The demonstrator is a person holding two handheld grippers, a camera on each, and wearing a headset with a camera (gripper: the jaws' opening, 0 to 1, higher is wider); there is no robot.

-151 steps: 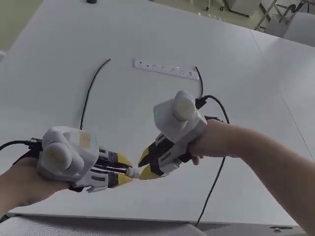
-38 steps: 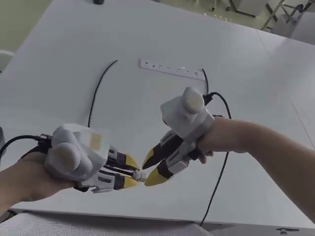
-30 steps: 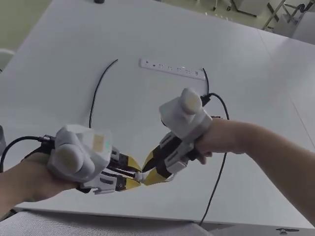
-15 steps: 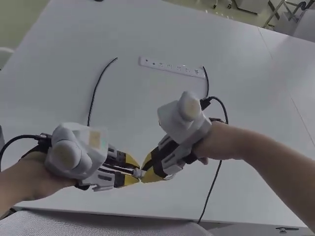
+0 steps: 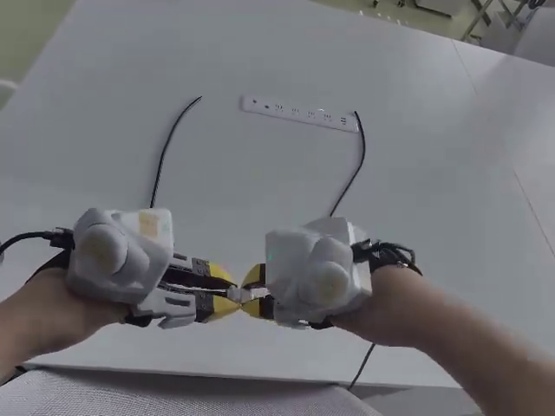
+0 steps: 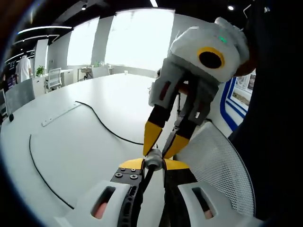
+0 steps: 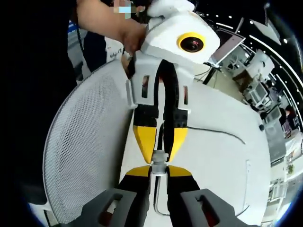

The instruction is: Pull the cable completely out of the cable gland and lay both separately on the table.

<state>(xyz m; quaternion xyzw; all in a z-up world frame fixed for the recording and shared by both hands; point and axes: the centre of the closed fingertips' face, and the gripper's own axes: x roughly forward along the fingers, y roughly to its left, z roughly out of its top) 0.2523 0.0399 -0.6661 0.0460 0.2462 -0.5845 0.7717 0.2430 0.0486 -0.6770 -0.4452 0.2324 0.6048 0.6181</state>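
Note:
A small white cable gland hangs above the table's near edge between my two grippers, which meet tip to tip. My left gripper is shut where the black cable enters the gland; the cable runs back between its jaws. Opposite it, my right gripper is shut on the gland, its yellow fingertips pressed against the gland's sides. The left gripper's yellow fingers close in on the gland's far end in the right gripper view.
On the white table lie a white power strip, its black cord and a loose black cable. A grey mesh chair stands right behind the near edge, under my hands.
My right gripper, open beside the gland a second ago, has closed on it and rolled over, so its body now points at me. The left gripper has kept its hold.

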